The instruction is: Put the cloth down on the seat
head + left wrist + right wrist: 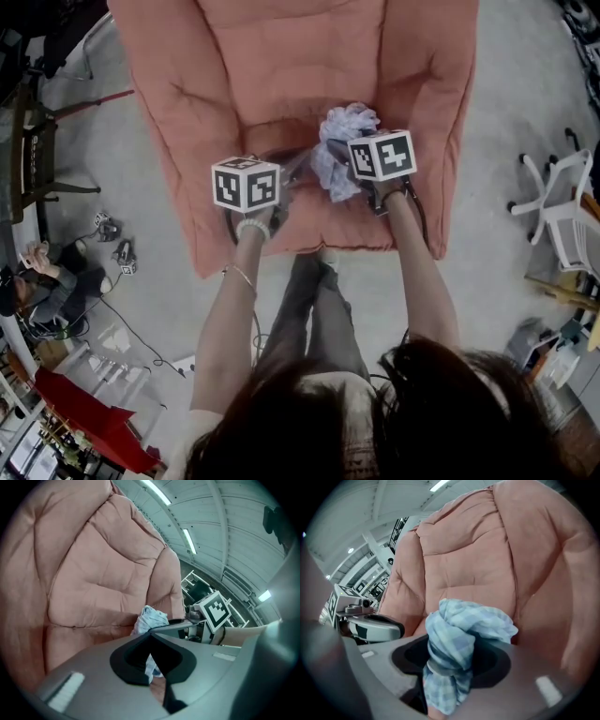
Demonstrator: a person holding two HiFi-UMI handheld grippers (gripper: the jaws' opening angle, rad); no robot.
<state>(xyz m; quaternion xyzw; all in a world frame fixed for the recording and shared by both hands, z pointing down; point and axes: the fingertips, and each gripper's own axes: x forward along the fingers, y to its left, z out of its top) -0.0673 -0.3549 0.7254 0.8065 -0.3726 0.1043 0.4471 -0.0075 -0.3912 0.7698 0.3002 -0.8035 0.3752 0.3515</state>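
Observation:
A light blue checked cloth (342, 141) is bunched up just above the seat (272, 117) of a pink padded armchair. My right gripper (332, 156) is shut on the thick middle of the cloth (459, 644), which bulges out past its jaws. My left gripper (296, 169) comes in from the left. Its jaws meet at the tip (151, 634) with a thin strip of the cloth (150, 665) caught between them. The left gripper view also shows the bunch (151, 617) just ahead and the right gripper (180, 622) beside it. The left gripper (375, 626) shows at the left of the right gripper view.
The armchair's padded arms (173, 141) rise on both sides of the seat, its backrest (291, 37) behind. A white office chair (561, 202) stands to the right. A person (42, 277) sits on the floor at the left, near cables and small devices (117, 248).

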